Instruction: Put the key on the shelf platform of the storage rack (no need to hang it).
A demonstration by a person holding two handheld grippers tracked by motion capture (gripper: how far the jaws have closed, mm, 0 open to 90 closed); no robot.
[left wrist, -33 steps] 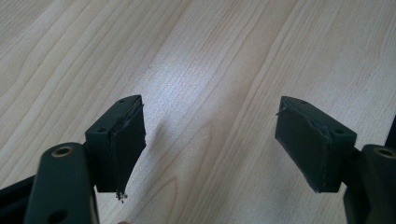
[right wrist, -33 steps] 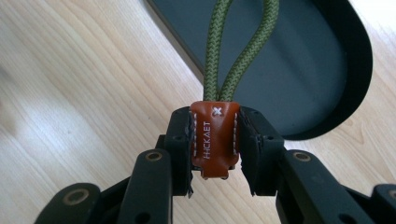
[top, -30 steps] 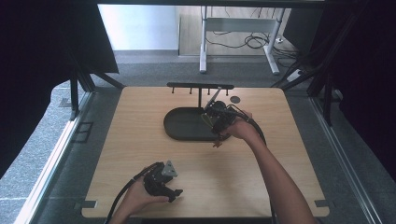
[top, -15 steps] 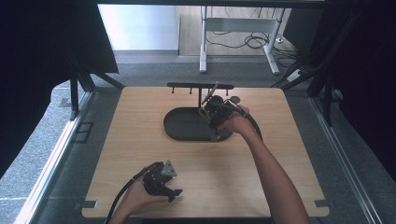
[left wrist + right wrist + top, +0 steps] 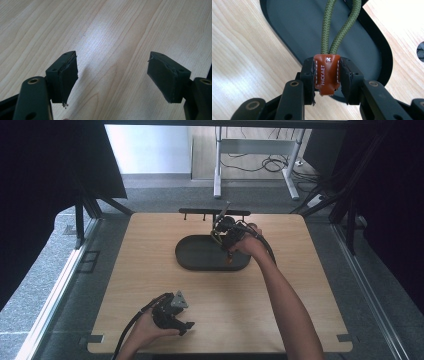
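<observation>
In the right gripper view my right gripper (image 5: pixel 327 75) is shut on a brown leather tab (image 5: pixel 327 75) stamped with white letters; a loop of olive-green cord (image 5: pixel 337 27) runs up out of the tab. Below it lies a black oval tray (image 5: pixel 294 27). From above, the right gripper (image 5: pixel 227 234) hovers over the tray's (image 5: pixel 195 256) far right part, just in front of a black hook rail (image 5: pixel 197 212). My left gripper (image 5: pixel 172 312) rests near the table's front edge; its jaws stand wide apart over bare wood (image 5: pixel 112 45), holding nothing.
The light wooden table (image 5: pixel 300 285) has a small dark round hole (image 5: pixel 420 51) near its far right corner. Grey floor, a desk frame and cables lie beyond the table's far edge.
My right gripper has moved toward the far edge with the tab and cord, from the tray's middle to just before the hook rail. The left gripper has stayed put.
</observation>
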